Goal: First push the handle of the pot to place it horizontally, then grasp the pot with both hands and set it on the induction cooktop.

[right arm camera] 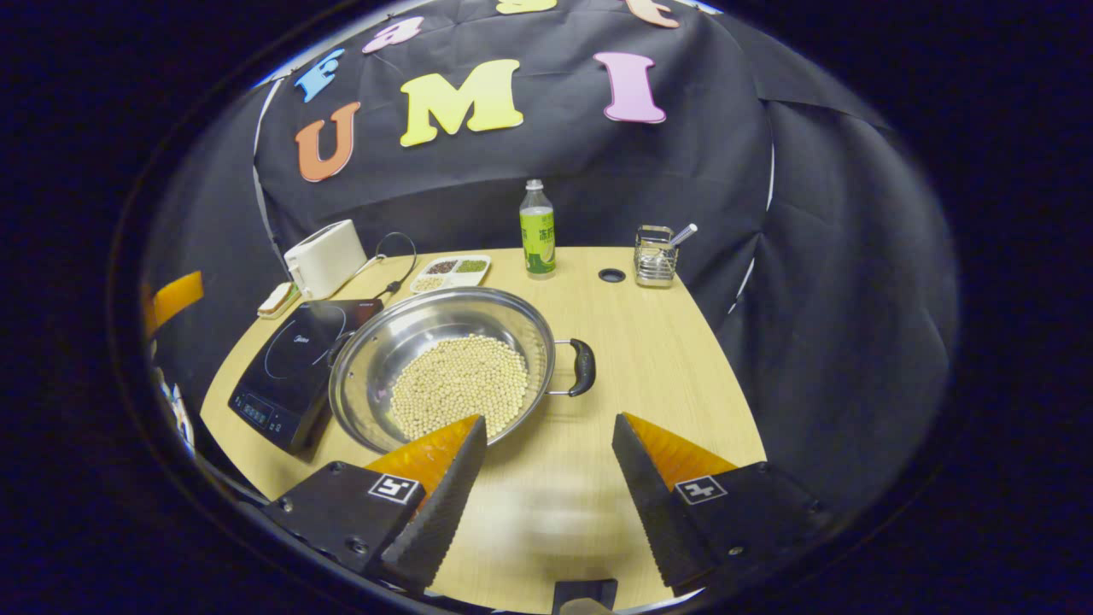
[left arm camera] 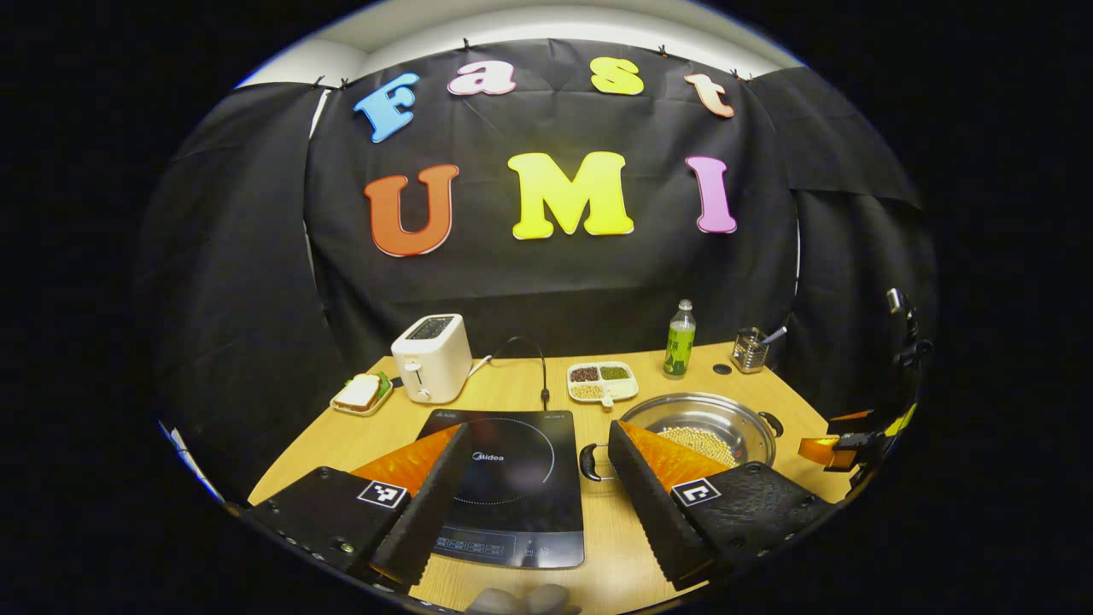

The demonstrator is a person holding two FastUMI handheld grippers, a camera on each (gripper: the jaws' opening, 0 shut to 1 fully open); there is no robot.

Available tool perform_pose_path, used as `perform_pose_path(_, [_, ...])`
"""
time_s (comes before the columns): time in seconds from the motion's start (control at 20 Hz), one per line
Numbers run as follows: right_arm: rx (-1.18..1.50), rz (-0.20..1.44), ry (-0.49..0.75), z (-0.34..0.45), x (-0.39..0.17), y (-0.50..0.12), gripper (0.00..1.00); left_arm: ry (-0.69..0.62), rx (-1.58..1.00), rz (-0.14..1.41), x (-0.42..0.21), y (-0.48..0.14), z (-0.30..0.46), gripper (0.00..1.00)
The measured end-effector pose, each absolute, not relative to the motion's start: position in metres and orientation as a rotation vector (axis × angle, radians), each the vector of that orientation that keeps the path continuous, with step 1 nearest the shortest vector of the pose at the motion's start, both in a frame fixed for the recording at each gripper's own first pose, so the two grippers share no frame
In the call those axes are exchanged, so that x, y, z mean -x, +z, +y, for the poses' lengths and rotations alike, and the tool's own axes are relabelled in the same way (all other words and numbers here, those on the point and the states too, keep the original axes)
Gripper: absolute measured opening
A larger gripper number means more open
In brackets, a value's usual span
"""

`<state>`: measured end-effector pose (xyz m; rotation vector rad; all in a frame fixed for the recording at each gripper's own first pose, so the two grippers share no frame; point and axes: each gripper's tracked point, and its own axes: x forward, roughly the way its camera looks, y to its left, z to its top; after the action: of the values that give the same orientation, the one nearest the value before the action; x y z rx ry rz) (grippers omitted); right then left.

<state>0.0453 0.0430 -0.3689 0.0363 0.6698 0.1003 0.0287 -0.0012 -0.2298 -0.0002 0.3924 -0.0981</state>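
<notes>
Both the left gripper (left arm camera: pixel 529 487) and right gripper (right arm camera: pixel 546 478) gape wide, fingers holding nothing; the pot (right arm camera: pixel 444 367) ahead carries loose beans (right arm camera: pixel 461 384); an uneven lift could spill them.

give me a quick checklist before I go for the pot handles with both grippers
1. Left gripper open: ok, jaws wide apart above the table.
2. Right gripper open: ok, nothing between its jaws.
3. Induction cooktop bare for the pot: ok.
4. Pot on the table beside the cooktop, beans inside: ok.
5. Right pot handle free to reach: ok, bare table around it.
6. Left pot handle free: cannot tell, it sits tight against the cooktop's edge.
</notes>
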Motion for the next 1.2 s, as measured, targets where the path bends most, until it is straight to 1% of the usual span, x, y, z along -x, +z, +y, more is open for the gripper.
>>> perform_pose_path(0.2, [-0.042, 0.685, 0.08, 0.046, -0.06, -0.382, 0.94, -0.12, 0.044, 0.481, -0.042, -0.283, -0.02, 0.97])
perform_pose_path(0.45, [-0.013, 0.711, 0.085, 0.052, -0.102, -0.402, 0.94, -0.117, 0.075, 0.605, -0.068, -0.341, -0.048, 0.97])
perform_pose_path(0.65, [0.023, 0.745, 0.1, 0.056, -0.133, -0.418, 0.94, -0.112, 0.044, 0.648, -0.096, -0.368, -0.066, 0.97])
perform_pose_path(0.85, [0.08, 0.758, 0.077, 0.045, -0.159, -0.427, 0.96, -0.113, 0.023, 0.693, -0.117, -0.392, -0.081, 0.97])
perform_pose_path(0.9, [0.082, 0.771, 0.069, 0.041, -0.162, -0.43, 0.95, -0.11, 0.024, 0.709, -0.121, -0.4, -0.084, 0.97])
perform_pose_path(0.95, [0.082, 0.773, 0.062, 0.037, -0.167, -0.432, 0.96, -0.107, 0.036, 0.723, -0.123, -0.404, -0.087, 1.0])
perform_pose_path(1.0, [0.082, 0.776, 0.062, 0.034, -0.171, -0.433, 0.95, -0.101, 0.05, 0.738, -0.123, -0.406, -0.089, 0.97])
perform_pose_path(1.1, [0.086, 0.795, 0.083, 0.033, -0.178, -0.438, 0.95, -0.089, 0.053, 0.736, -0.125, -0.406, -0.089, 0.97])
perform_pose_path(1.2, [0.095, 0.811, 0.1, 0.032, -0.183, -0.442, 0.97, -0.082, 0.035, 0.74, -0.126, -0.406, -0.09, 0.97])
